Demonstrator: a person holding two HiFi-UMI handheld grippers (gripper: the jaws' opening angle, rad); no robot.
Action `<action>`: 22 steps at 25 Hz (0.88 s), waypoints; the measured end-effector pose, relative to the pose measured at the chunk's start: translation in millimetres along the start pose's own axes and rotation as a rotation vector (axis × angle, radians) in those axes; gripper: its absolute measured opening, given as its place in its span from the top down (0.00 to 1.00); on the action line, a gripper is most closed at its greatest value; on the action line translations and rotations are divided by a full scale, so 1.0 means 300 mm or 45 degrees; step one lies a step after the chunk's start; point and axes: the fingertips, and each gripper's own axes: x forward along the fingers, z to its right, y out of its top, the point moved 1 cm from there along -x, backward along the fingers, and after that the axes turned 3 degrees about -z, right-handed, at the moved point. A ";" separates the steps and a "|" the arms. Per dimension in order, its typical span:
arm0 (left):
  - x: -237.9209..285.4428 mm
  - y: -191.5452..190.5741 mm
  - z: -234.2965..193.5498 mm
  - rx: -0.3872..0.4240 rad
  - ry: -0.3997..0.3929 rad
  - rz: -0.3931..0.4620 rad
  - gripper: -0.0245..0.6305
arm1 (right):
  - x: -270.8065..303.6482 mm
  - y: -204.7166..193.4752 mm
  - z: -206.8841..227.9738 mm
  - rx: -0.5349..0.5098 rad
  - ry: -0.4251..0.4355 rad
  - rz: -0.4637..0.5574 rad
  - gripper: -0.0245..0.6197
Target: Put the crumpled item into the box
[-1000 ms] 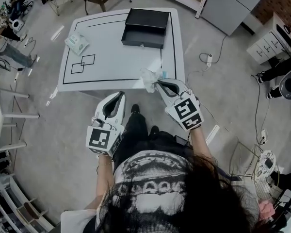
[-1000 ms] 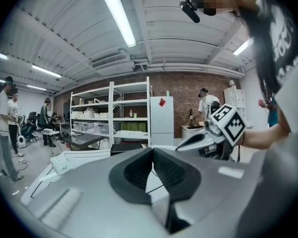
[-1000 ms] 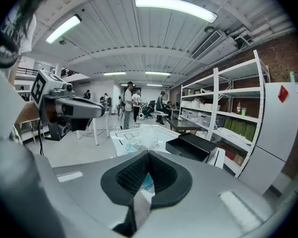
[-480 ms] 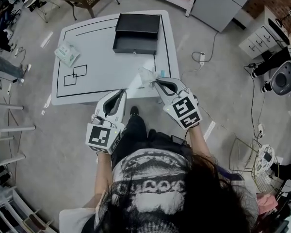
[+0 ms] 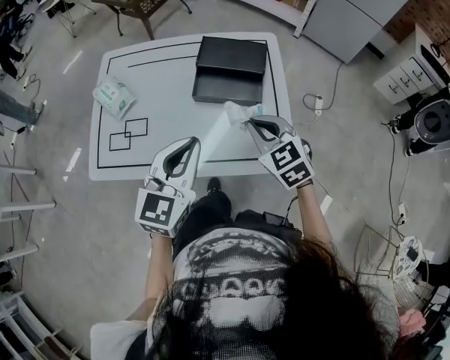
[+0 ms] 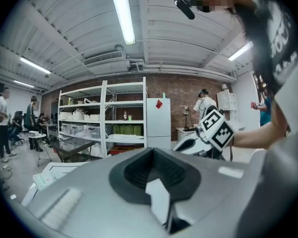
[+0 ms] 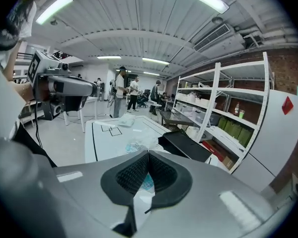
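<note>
Two hand-held grippers show on my screens, but the biggest thing in the head view is the white bench [image 5: 172,88], marked with black lines. The black box [image 5: 231,58] sits at its far side. Well back from the box, over the bench's near edge, the left hand-held gripper [image 5: 193,142] has its jaws pressed together with nothing between them. The right hand-held gripper [image 5: 250,123] is closer and points toward the box's near wall. Left of the box, well apart from it, a small pale green packet [image 5: 114,96] lies flat. Smallest is the crumpled item [image 5: 235,112], a clear, whitish wad with a touch of blue, pinched in the right jaws. It sits just short of the box's near wall, toward its right end and outside the box. I can't tell whether it touches the bench.
</note>
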 end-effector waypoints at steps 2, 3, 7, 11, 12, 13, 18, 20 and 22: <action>0.008 0.002 -0.055 -0.001 0.000 0.005 0.96 | 0.070 0.024 0.021 -0.031 0.001 -0.024 0.96; 0.012 0.003 -0.082 -0.001 0.000 0.009 0.96 | 0.106 0.036 0.032 -0.048 0.000 -0.038 0.95; 0.020 0.005 -0.189 -0.009 0.007 0.027 0.96 | 0.263 0.070 0.066 -0.134 0.003 -0.101 0.96; 0.018 -0.002 -0.279 -0.022 0.019 0.037 0.96 | 0.414 0.089 0.096 -0.201 0.023 -0.165 0.95; 0.018 -0.005 -0.298 -0.025 0.021 0.036 0.96 | 0.450 0.093 0.104 -0.214 0.027 -0.179 0.96; 0.018 -0.009 -0.316 -0.030 0.023 0.036 0.96 | 0.485 0.096 0.112 -0.225 0.031 -0.194 0.96; 0.013 -0.035 -0.393 -0.049 0.029 0.029 0.96 | 0.650 0.103 0.137 -0.261 0.066 -0.274 0.96; 0.010 -0.046 -0.422 -0.056 0.034 0.029 0.96 | 0.714 0.094 0.136 -0.266 0.091 -0.306 0.96; 0.006 -0.055 -0.450 -0.065 0.041 0.031 0.96 | 0.773 0.078 0.133 -0.256 0.121 -0.339 0.96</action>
